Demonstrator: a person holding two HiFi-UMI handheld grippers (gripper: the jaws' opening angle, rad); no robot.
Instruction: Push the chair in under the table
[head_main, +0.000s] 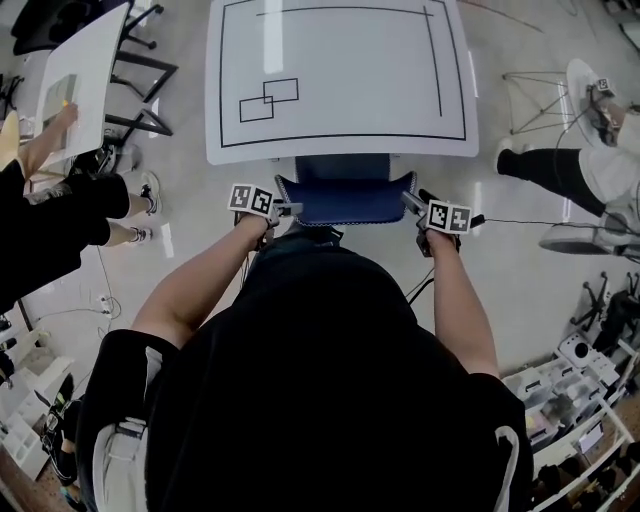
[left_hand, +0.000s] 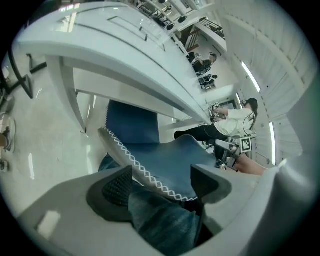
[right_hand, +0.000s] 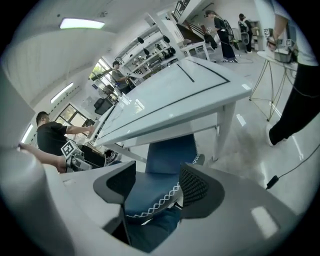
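Note:
The blue chair (head_main: 345, 198), its back edged with white zigzag stitching, stands tucked partly under the near edge of the white table (head_main: 340, 70). My left gripper (head_main: 285, 209) is at the back's upper left corner and my right gripper (head_main: 410, 200) at its upper right corner. In the left gripper view the jaws (left_hand: 162, 182) stand wide apart, and the stitched edge of the chair (left_hand: 165, 155) runs across the gap untouched by either pad. In the right gripper view the gripper (right_hand: 157, 185) is likewise open, with the chair (right_hand: 170, 152) beyond the jaws under the table (right_hand: 170, 105).
A person (head_main: 60, 210) stands at the left by a second white table (head_main: 85, 70). Another person's leg (head_main: 560, 170) and a wire-framed stand (head_main: 535, 100) are at the right. Shelves of small parts (head_main: 570, 400) fill the lower right. My own jeans (left_hand: 160, 220) show below the jaws.

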